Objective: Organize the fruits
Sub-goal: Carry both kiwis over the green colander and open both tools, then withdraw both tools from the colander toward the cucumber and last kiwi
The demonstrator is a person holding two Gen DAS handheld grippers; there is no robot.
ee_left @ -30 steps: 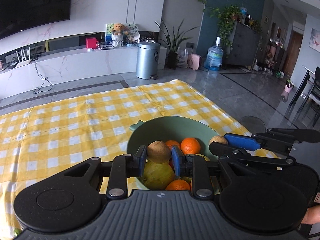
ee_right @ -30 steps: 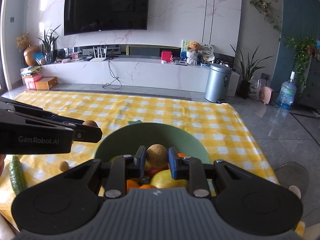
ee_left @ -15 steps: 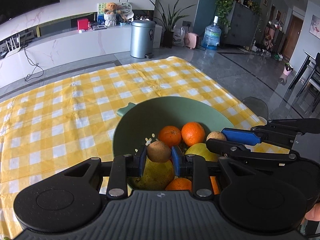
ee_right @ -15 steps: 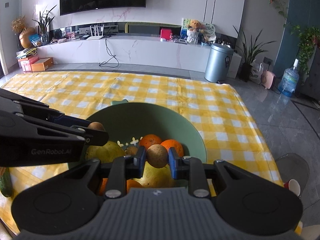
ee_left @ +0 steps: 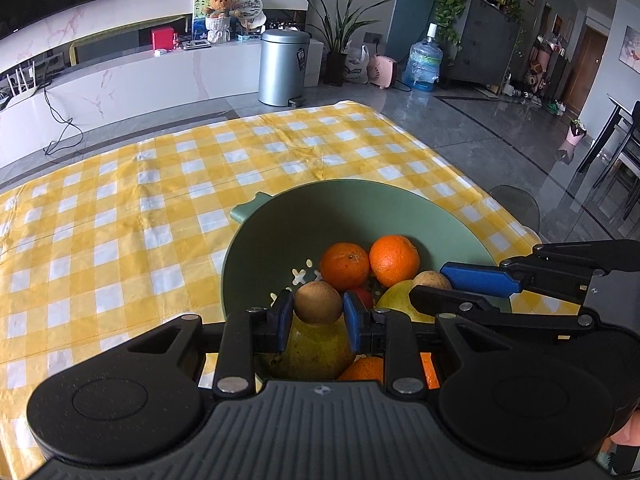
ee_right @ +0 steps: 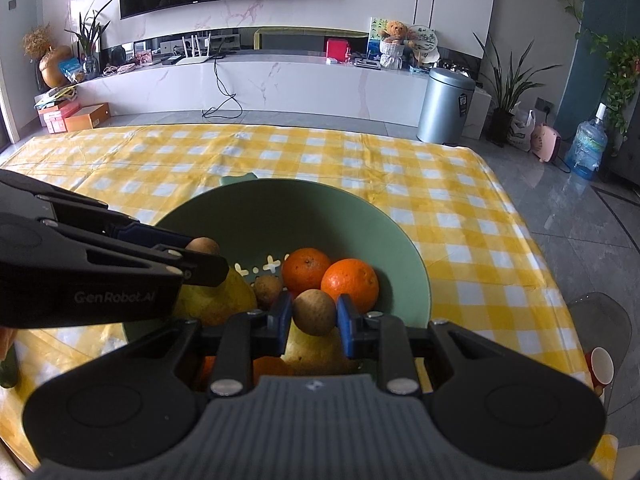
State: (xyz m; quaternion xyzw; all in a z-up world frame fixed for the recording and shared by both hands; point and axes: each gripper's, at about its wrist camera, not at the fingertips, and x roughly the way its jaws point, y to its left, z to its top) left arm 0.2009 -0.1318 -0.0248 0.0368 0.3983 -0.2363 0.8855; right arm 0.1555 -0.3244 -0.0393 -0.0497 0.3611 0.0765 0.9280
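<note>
**Two brown fruits over the bowl, ready to drop**

Yellow-checked cloth (ee_left: 120, 216) covers the table, and the green bowl (ee_left: 360, 204) sits on it near the close edge. My left gripper (ee_left: 318, 318) pinches one small brown fruit (ee_left: 318, 302); my right gripper (ee_right: 313, 322) pinches another (ee_right: 314, 312). Both hang over the fruit pile inside the bowl, pointing down at a slant.

To do this well, I would lower each fruit until it nearly rests on the pile, then part the pads gently, one hand at a time. The grippers sit close together, so I would keep them from knocking. A drop from height could bounce a fruit over the rim.

Count, as far as I can see: two oranges (ee_right: 332, 276) at the back, more orange peel partly hidden under the grippers, two large yellow fruits, something red between them, three small brown fruits (two held, one loose (ee_right: 267, 288)).
</note>
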